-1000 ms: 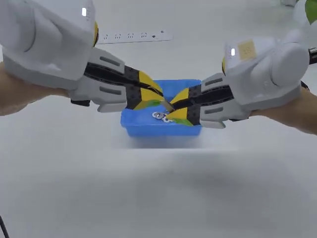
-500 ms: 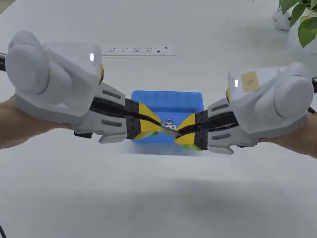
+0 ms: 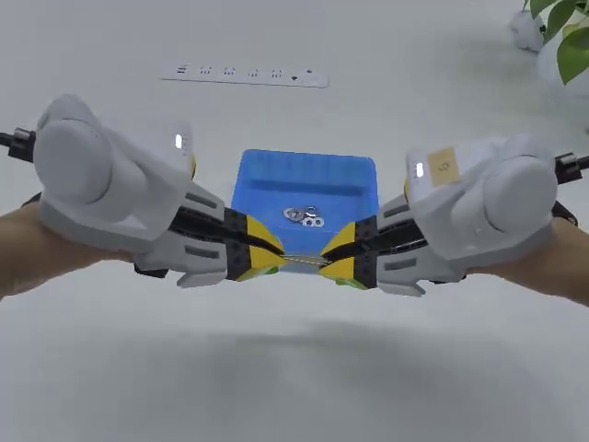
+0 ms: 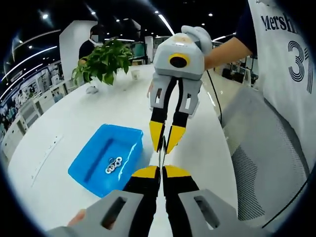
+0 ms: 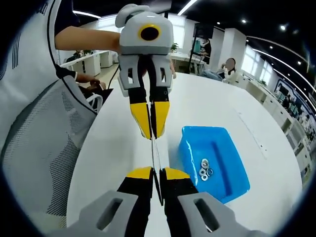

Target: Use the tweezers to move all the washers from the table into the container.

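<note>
The left gripper point(image 3: 274, 261) and the right gripper point(image 3: 331, 262) meet tip to tip in the middle of the head view, just in front of the near edge of the blue container point(image 3: 267, 184). Both pairs of jaws are pinched tight on the thin tweezers point(image 3: 304, 261) that reach between them. The washers point(image 3: 304, 217) lie together inside the container. The white tabletop point(image 3: 294, 378) spreads wide below; a power strip point(image 3: 244, 75) lies upper left, a plant point(image 3: 571, 41) upper right.
</note>
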